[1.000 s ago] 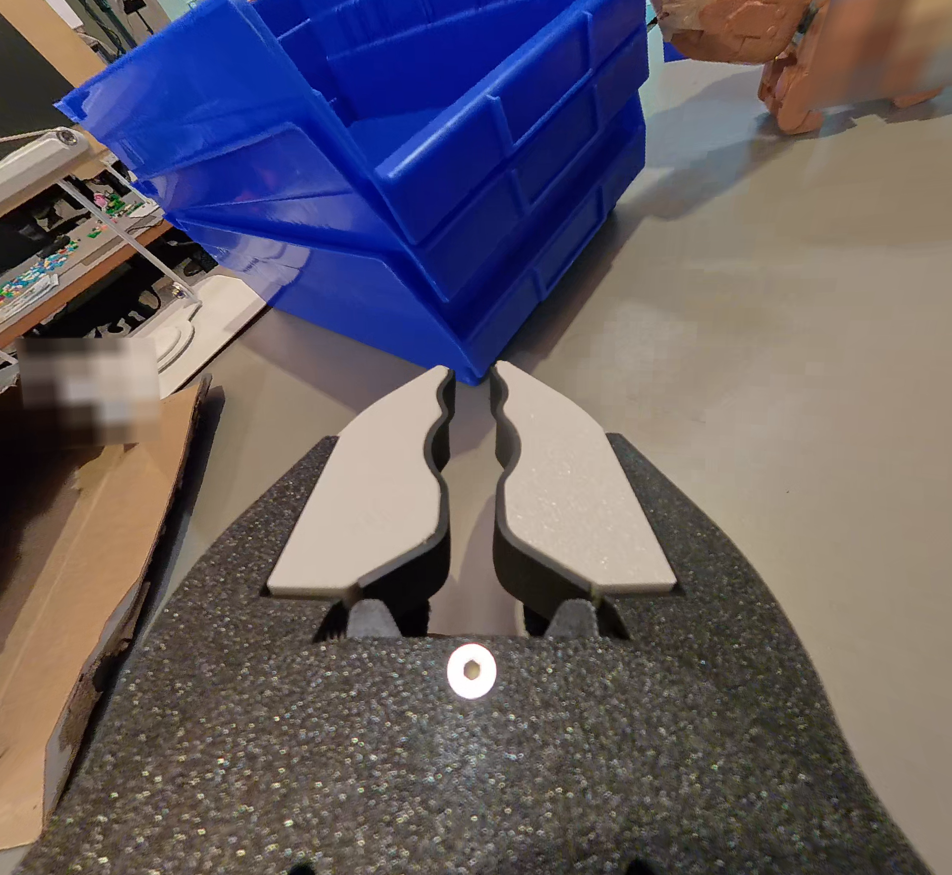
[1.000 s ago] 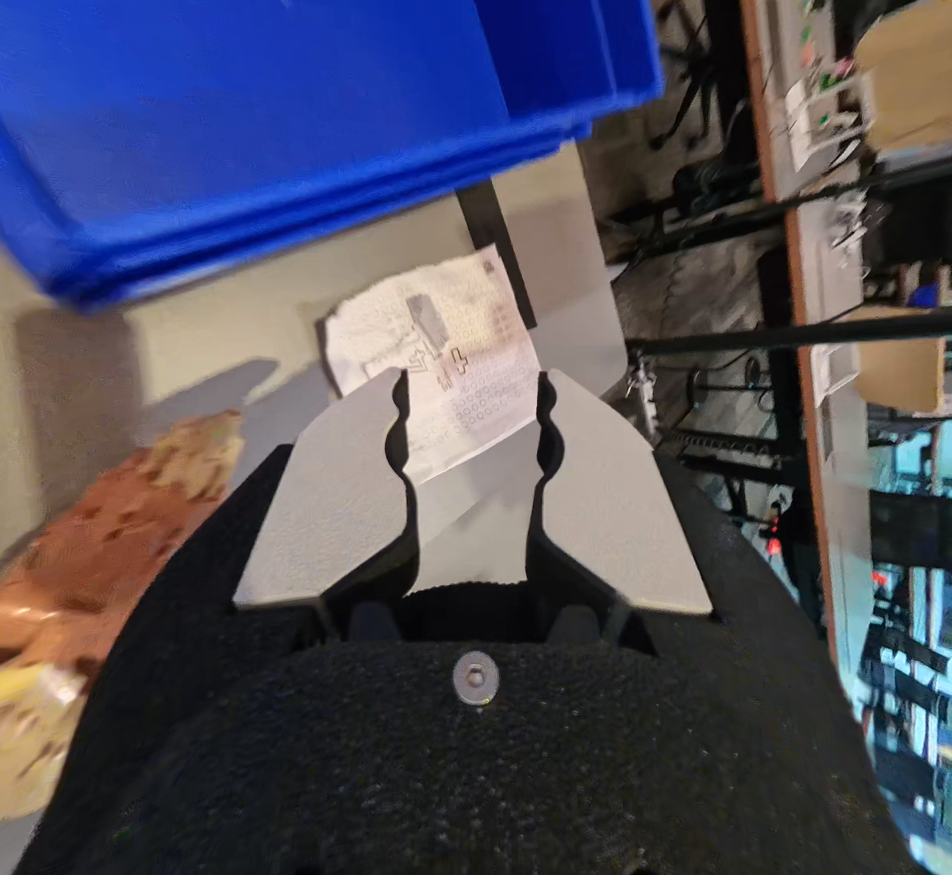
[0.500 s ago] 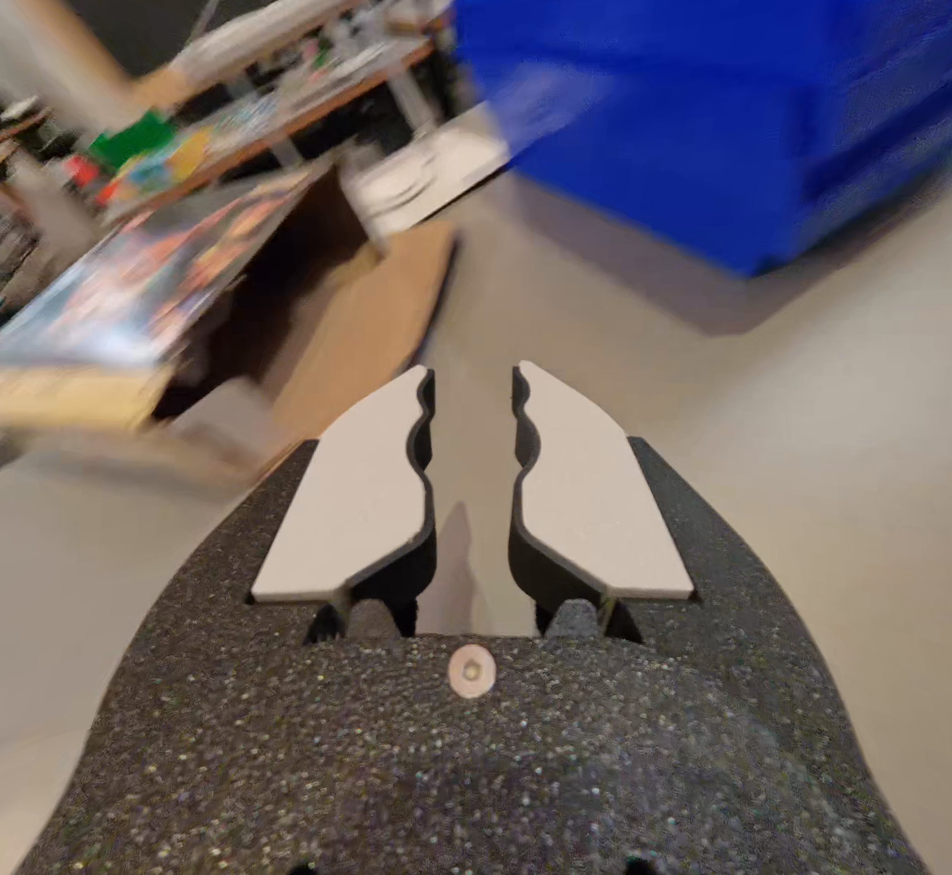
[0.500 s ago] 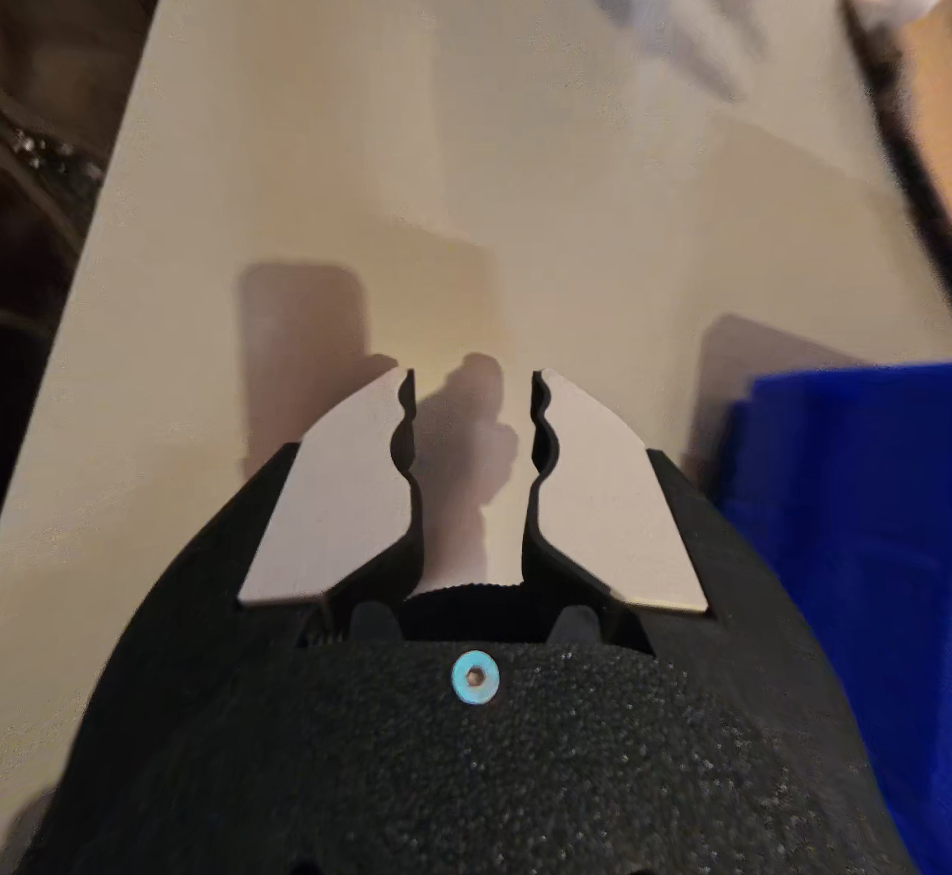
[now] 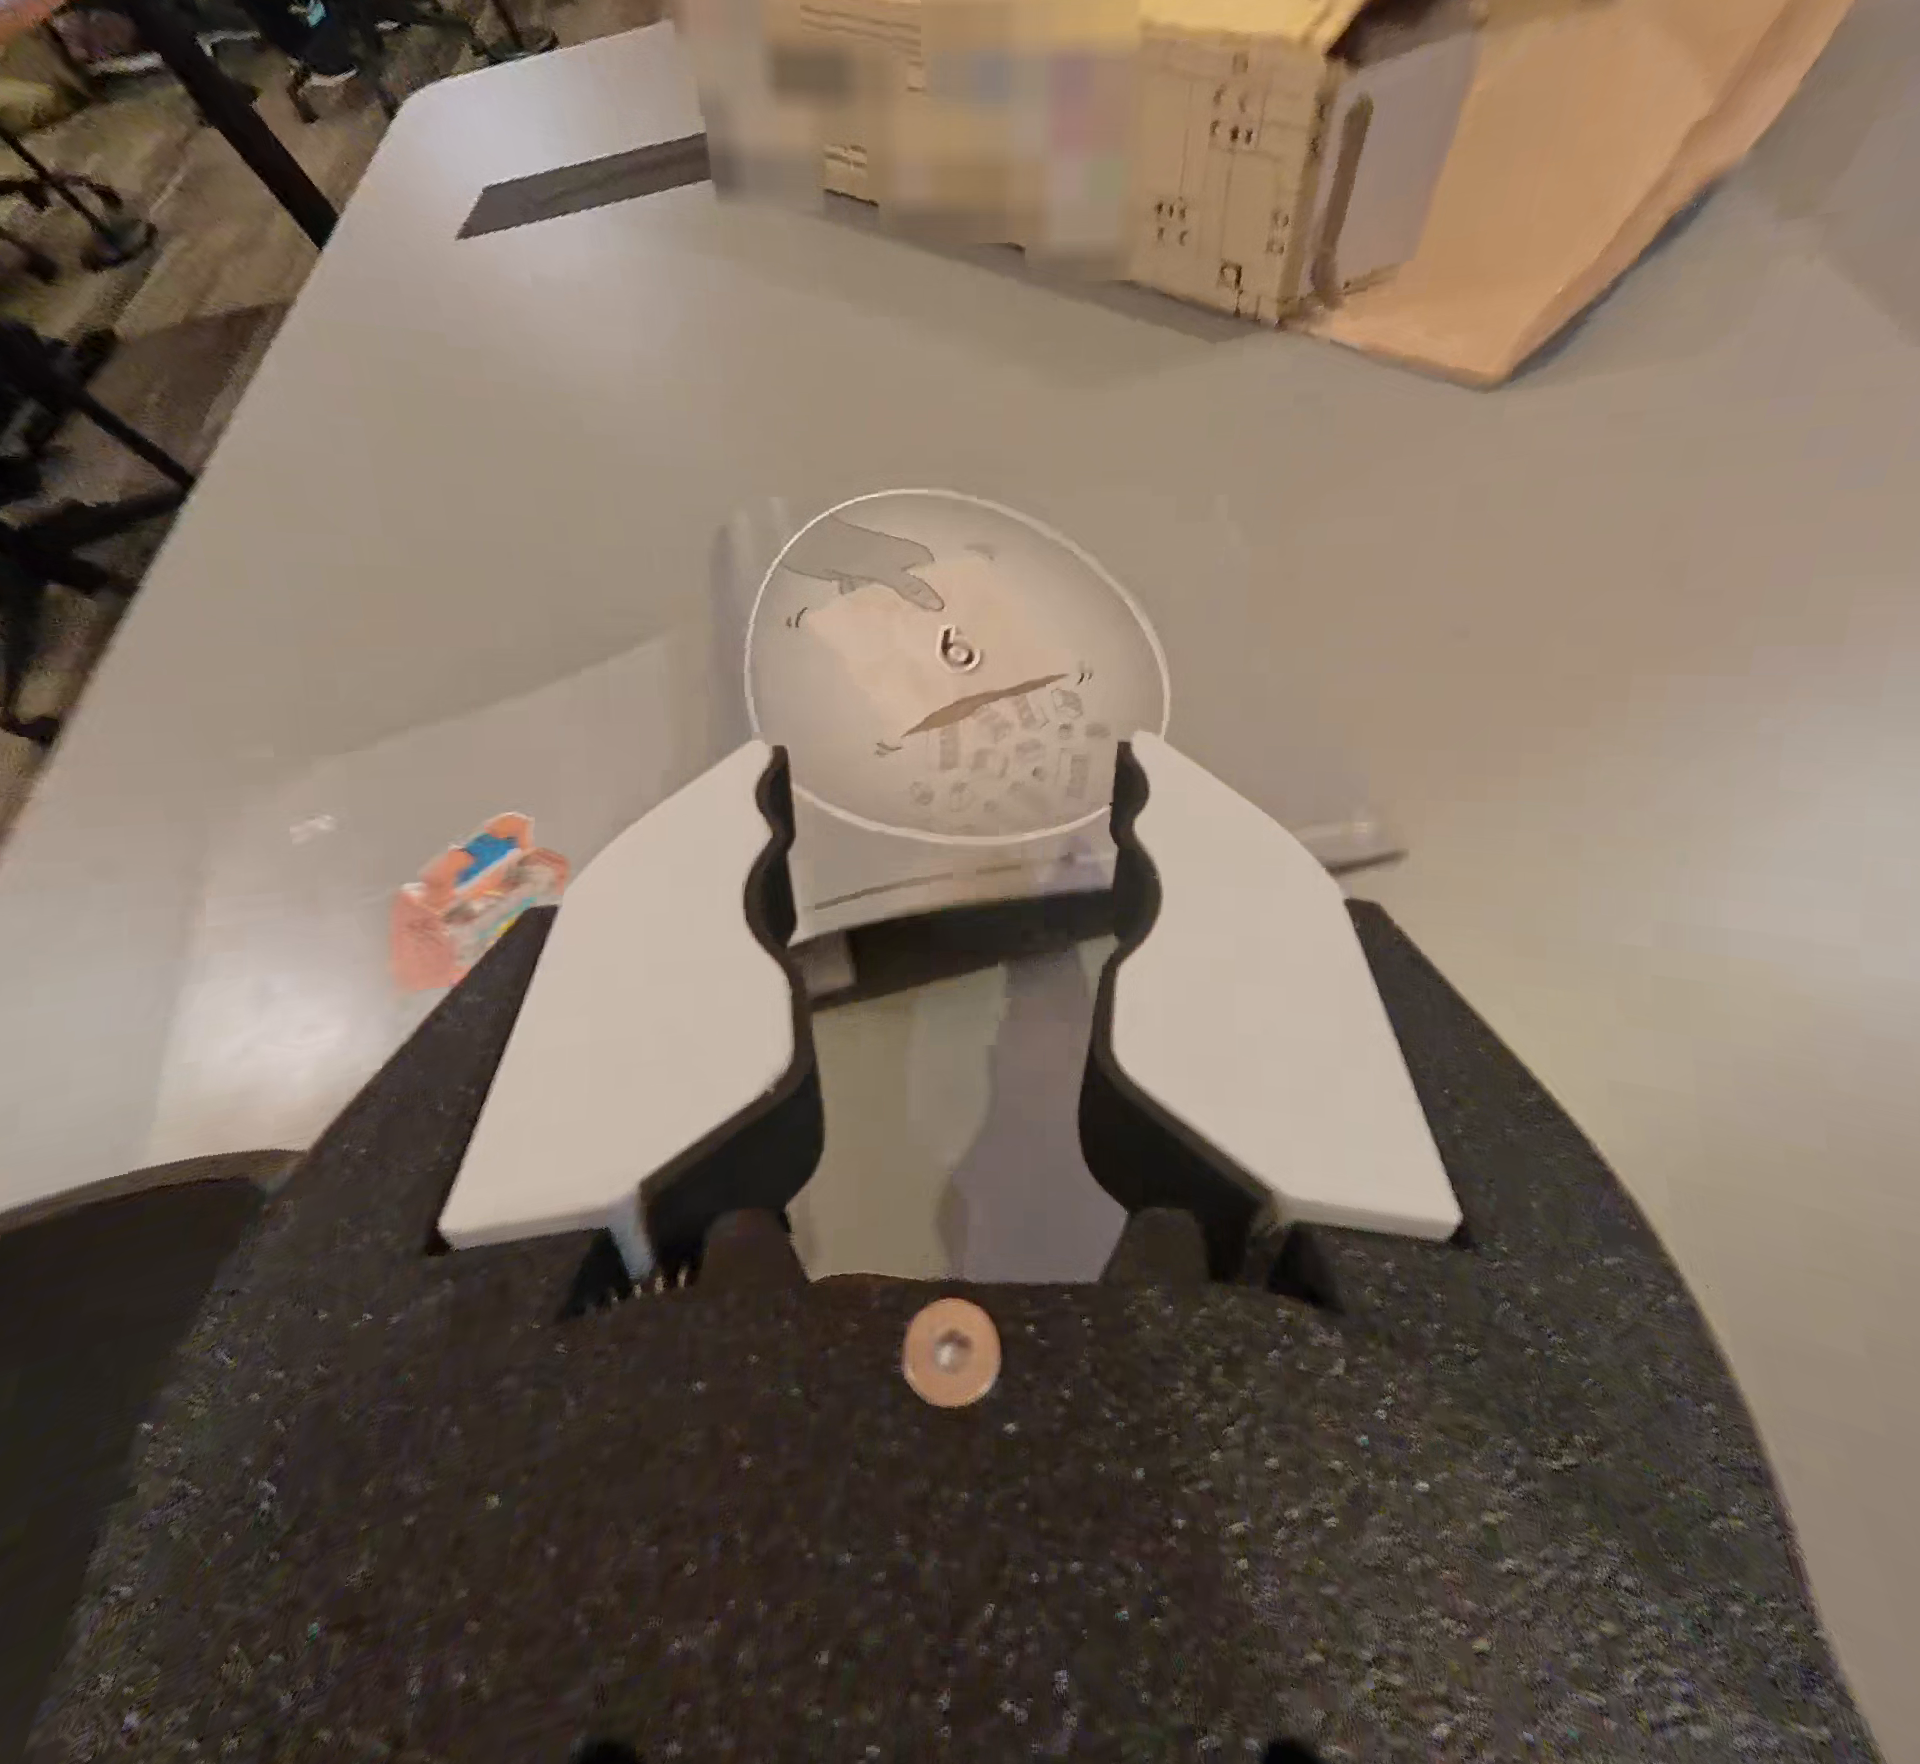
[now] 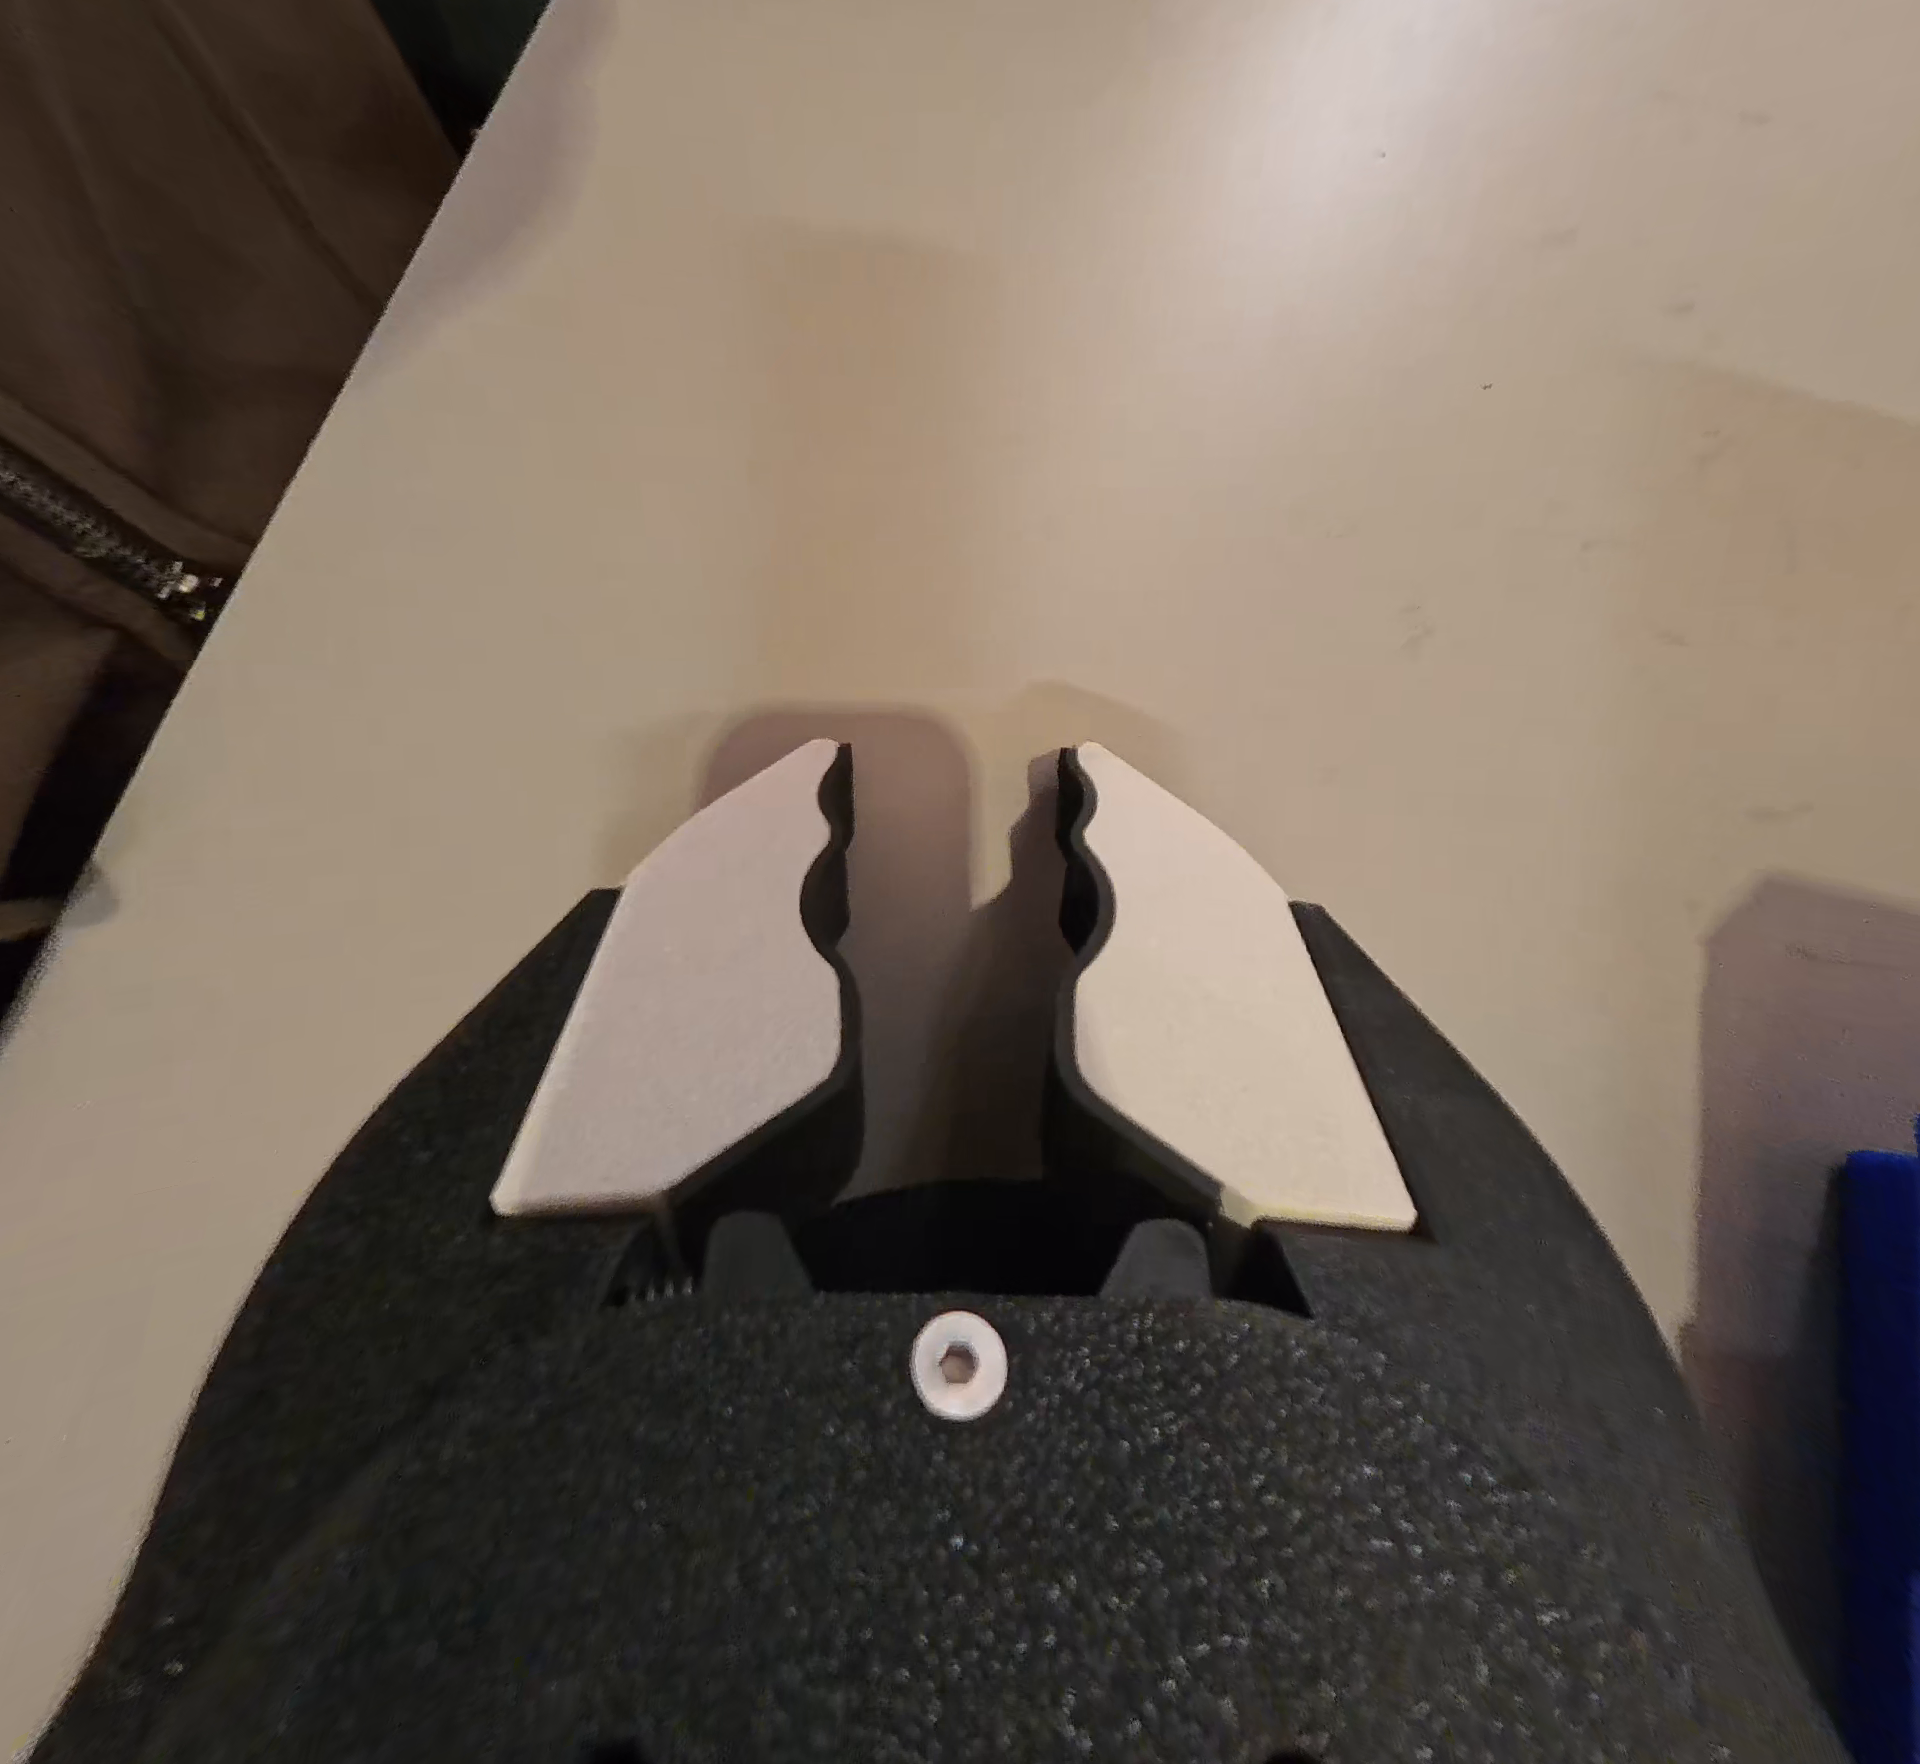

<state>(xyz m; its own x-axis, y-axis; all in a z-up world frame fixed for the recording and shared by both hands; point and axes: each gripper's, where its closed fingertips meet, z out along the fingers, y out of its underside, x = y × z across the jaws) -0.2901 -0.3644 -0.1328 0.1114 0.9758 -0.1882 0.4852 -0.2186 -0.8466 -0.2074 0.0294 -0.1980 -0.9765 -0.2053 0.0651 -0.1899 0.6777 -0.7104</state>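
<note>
My left gripper [image 5: 951, 758] is open and empty, low over the grey table [image 5: 520, 467]. Just ahead of its fingertips lies a flat grey sheet with a white-rimmed printed circle [image 5: 956, 665]; its near edge lies between the jaws. A small clear bag of coloured bricks [image 5: 473, 899] lies to the left of the left finger [image 5: 644, 987]. My right gripper [image 6: 956, 758] is open and empty over bare table [image 6: 1039, 260], casting its shadow just below the tips. The edge of a blue bin [image 6: 1881, 1402] shows at its lower right.
A large printed cardboard box [image 5: 1091, 93] with a brown flap [image 5: 1558, 187] stands at the back of the table. The table's left edge drops to chair legs and floor [image 5: 94, 187]. In the right wrist view, brown zipped fabric [image 6: 125, 312] lies past the table's left edge. Left tips to right tips: about 40 cm.
My left gripper swung away from the blue bins to the printed sheet and its jaws opened wider. My right gripper turned from the bin and paper to bare table.
</note>
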